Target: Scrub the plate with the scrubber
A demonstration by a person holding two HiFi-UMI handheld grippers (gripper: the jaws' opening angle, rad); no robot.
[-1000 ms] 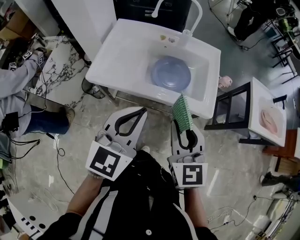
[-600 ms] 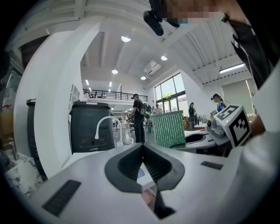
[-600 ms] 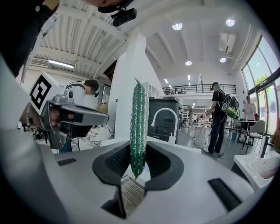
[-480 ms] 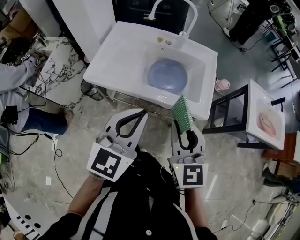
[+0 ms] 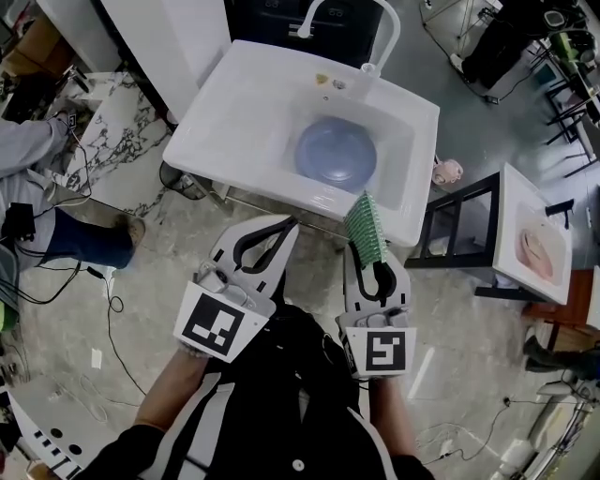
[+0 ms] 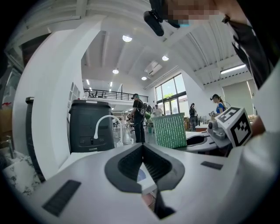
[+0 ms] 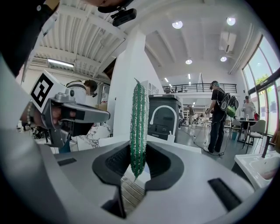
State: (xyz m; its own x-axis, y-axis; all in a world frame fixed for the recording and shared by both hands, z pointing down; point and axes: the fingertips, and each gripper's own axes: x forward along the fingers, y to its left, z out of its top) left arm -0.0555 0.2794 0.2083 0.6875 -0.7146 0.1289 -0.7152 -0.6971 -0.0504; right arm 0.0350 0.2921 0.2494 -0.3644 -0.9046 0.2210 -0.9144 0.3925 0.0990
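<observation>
- Head view shows the blue plate [image 5: 336, 154] lying flat in the basin of the white sink [image 5: 234, 112], below the faucet [image 5: 380, 23] and well apart from both tools.
- The right gripper [image 5: 362, 247] has its jaws clamped on the lower end of the green scrubber [image 5: 365, 225]. The scrubber reaches toward the sink's front edge and is seen edge-on in the right gripper view.
- The left gripper [image 5: 288, 223] has its jaws pressed together on nothing and hovers short of the sink.
- The step in hand looks like the approach, since no scrubbing contact has been made yet.
- To do it well, lift the scrubber over the sink's front rim, then tip it down so its broad face, not its thin edge, meets the plate.
- The plate sits loose and may slide or spin, so the left jaws could pin its rim.
- Only one end of the scrubber is gripped, so it may flex. Press moderately and work in overlapping strokes from centre to rim.
</observation>
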